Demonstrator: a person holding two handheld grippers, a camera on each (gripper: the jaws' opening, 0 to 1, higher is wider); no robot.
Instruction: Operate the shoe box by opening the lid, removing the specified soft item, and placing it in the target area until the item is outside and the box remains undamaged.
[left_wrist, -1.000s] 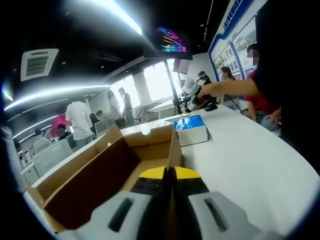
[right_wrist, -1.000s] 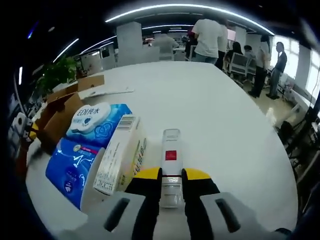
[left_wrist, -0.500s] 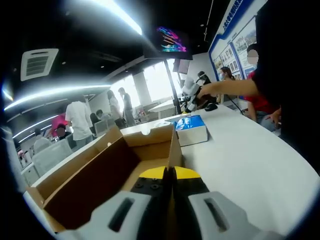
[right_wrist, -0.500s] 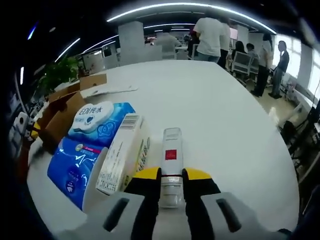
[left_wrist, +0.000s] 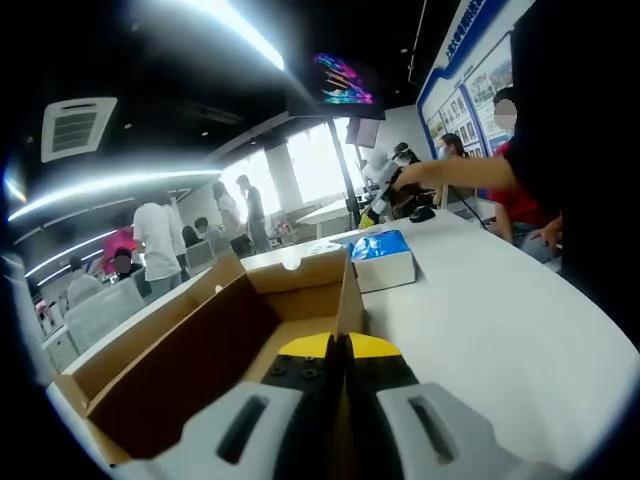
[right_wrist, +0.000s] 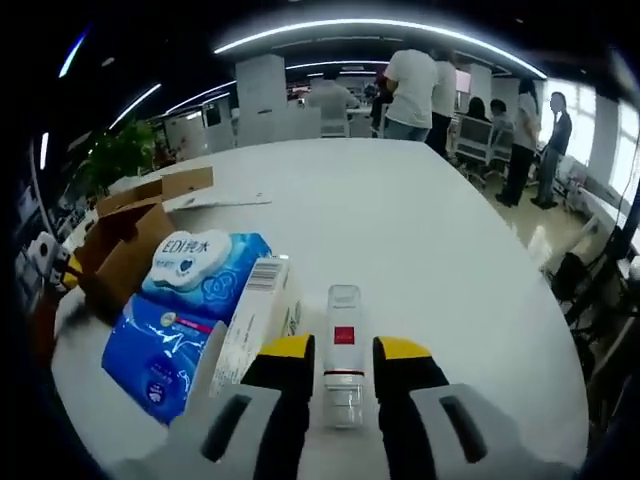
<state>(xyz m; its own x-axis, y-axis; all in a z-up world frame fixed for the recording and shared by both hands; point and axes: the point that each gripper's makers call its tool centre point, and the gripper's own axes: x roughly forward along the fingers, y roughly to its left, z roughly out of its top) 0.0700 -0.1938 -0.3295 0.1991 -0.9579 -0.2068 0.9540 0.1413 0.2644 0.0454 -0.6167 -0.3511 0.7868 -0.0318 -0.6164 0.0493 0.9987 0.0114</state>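
The brown cardboard shoe box (left_wrist: 200, 345) stands open on the white table, its inside bare as far as I see. My left gripper (left_wrist: 340, 348) is shut on the top edge of the box's right wall. In the right gripper view the box (right_wrist: 125, 250) sits far left with the left gripper (right_wrist: 62, 268) at its edge. A blue soft wipes pack (right_wrist: 180, 310) and a white carton (right_wrist: 255, 320) lie beside it. My right gripper (right_wrist: 343, 362) is open, its jaws apart on either side of a small clear bottle (right_wrist: 343, 350) with a red label that lies on the table.
The wipes pack and carton (left_wrist: 385, 258) lie past the box's far corner, under a person's outstretched arm (left_wrist: 460, 175). A loose cardboard piece (right_wrist: 215, 200) lies behind the box. Several people stand beyond the table's far edge. White table (right_wrist: 430, 240) stretches right.
The right gripper's jaws have spread and let go of the small bottle, which now lies between them. The right view has shifted slightly. The left gripper keeps its hold.
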